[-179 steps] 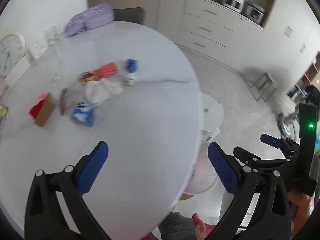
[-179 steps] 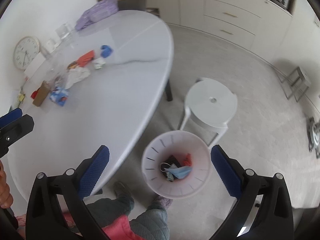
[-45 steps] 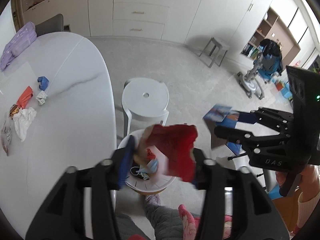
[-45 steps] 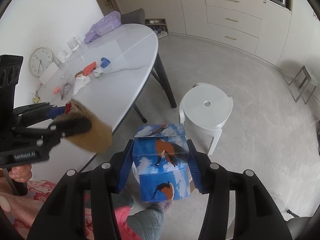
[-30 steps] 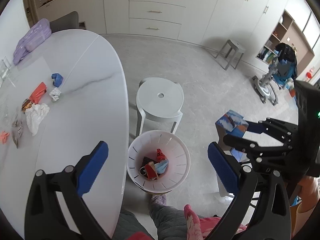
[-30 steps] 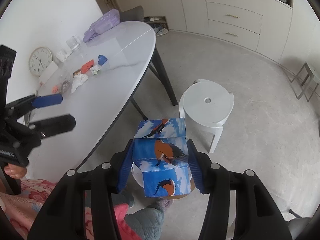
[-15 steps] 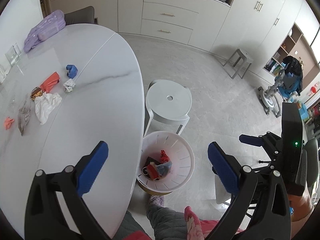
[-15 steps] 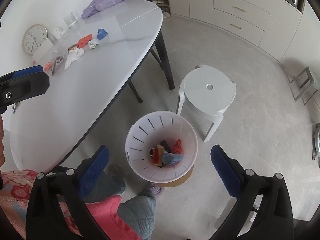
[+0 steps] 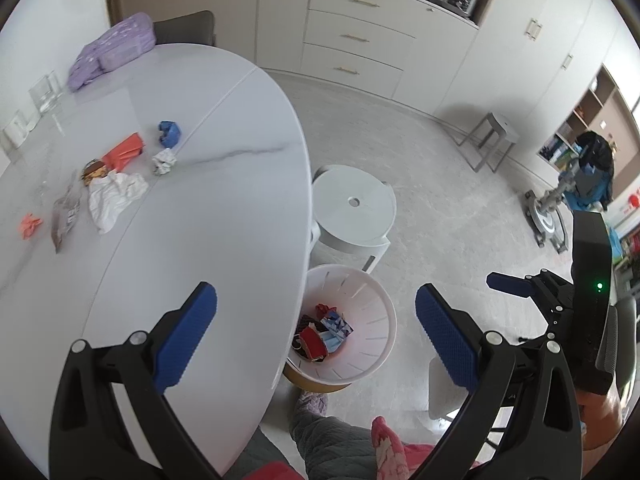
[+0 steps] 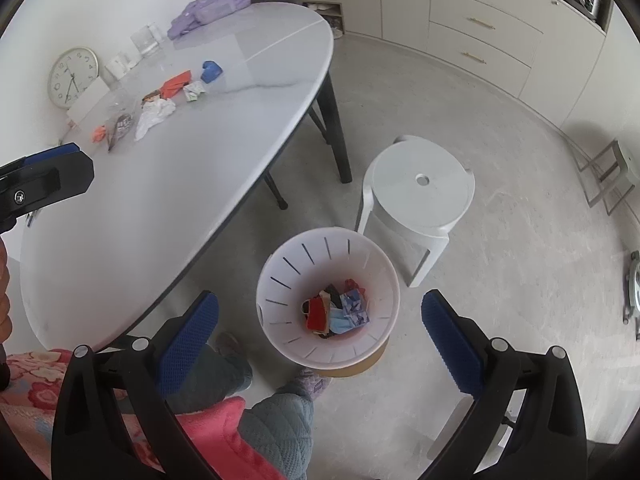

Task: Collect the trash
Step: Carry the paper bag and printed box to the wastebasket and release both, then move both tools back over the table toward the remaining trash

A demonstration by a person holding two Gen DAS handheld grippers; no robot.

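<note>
A white slotted trash bin stands on the floor by the table's edge; it also shows in the left wrist view. It holds a red wrapper, a blue bird-print box and a blue mask. My right gripper is open and empty above the bin. My left gripper is open and empty over the table's edge. On the white oval table lie a white tissue, an orange wrapper, a blue crumpled piece, a small white wad and a clear plastic wrapper.
A white round stool stands beside the bin. A purple bag, glasses and a wall clock are at the table's far end. A grey chair stands behind the table. Cabinets line the back wall. The person's legs are below.
Six seconds ago both grippers were open and empty. The left gripper then let go of the red wrapper and the right of the bird-print box; both lie in the bin. The left gripper has swung toward the table.
</note>
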